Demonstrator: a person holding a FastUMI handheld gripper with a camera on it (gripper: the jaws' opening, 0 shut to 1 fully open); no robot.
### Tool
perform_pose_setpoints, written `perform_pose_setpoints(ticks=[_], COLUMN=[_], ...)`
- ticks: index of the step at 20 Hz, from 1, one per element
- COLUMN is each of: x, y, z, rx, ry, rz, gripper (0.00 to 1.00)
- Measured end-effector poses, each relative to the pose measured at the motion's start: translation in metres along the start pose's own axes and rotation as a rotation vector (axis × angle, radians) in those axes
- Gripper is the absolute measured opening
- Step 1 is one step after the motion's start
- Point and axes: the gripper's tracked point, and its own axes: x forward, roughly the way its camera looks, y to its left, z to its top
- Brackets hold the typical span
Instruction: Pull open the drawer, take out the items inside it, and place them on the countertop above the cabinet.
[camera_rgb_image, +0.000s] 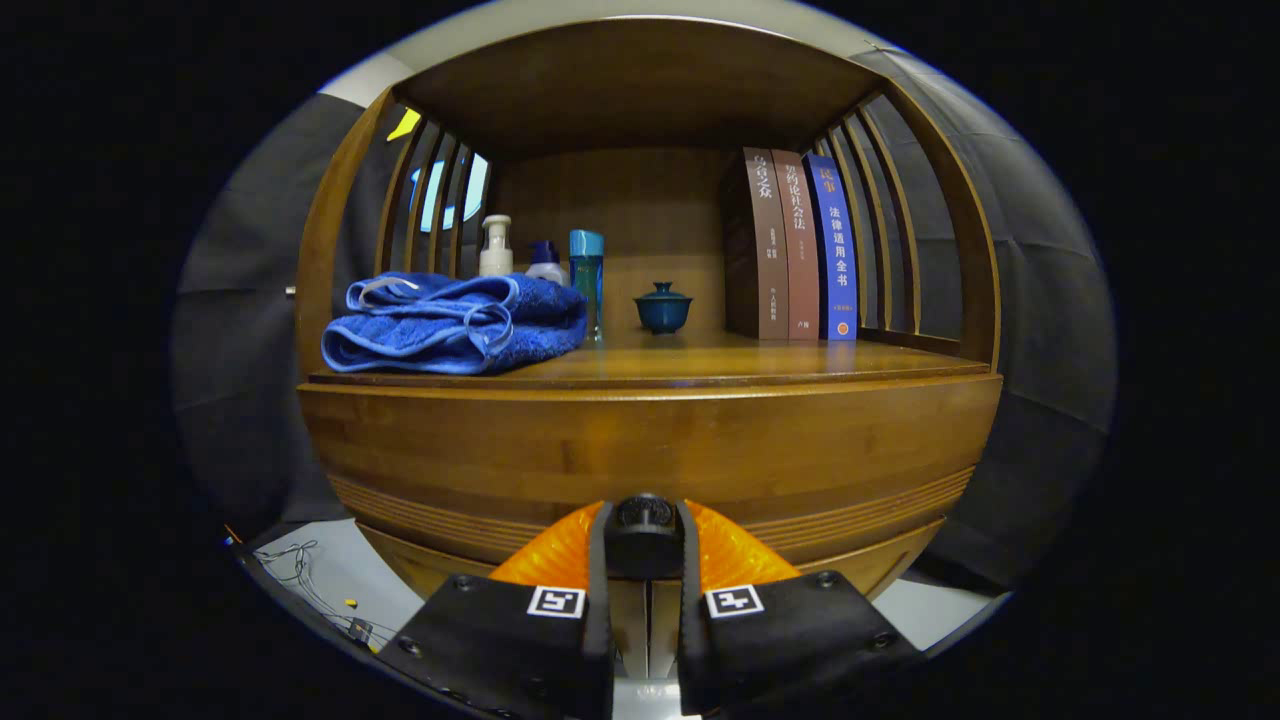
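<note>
A wooden cabinet stands straight ahead, and its drawer front (650, 450) is the wide panel below the countertop (760, 365). The drawer's dark round knob (645, 530) sits between the fingertips of my gripper (645, 545), with a finger pressing on each side, so the gripper is shut on it. The panel looks level with the cabinet face. The inside of the drawer is hidden.
On the countertop lie a folded blue towel (455, 325), a white pump bottle (496, 247), a small blue-capped bottle (545, 262), a teal bottle (587, 283), a dark blue lidded cup (662, 308) and three upright books (797, 245). Slatted sides and a wooden roof enclose the shelf.
</note>
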Motion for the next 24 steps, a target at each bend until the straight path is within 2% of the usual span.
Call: perform_pose_setpoints(ticks=[4,16,24], x=[-0.008,-0.107,-0.149], y=[-0.001,-0.003,-0.005], z=[-0.003,-0.018,-0.03], rx=[0.021,0.027,0.02], ry=[0.013,0.006,0.021], rz=[-0.002,0.006,0.011], gripper=[0.29,0.29,0.29])
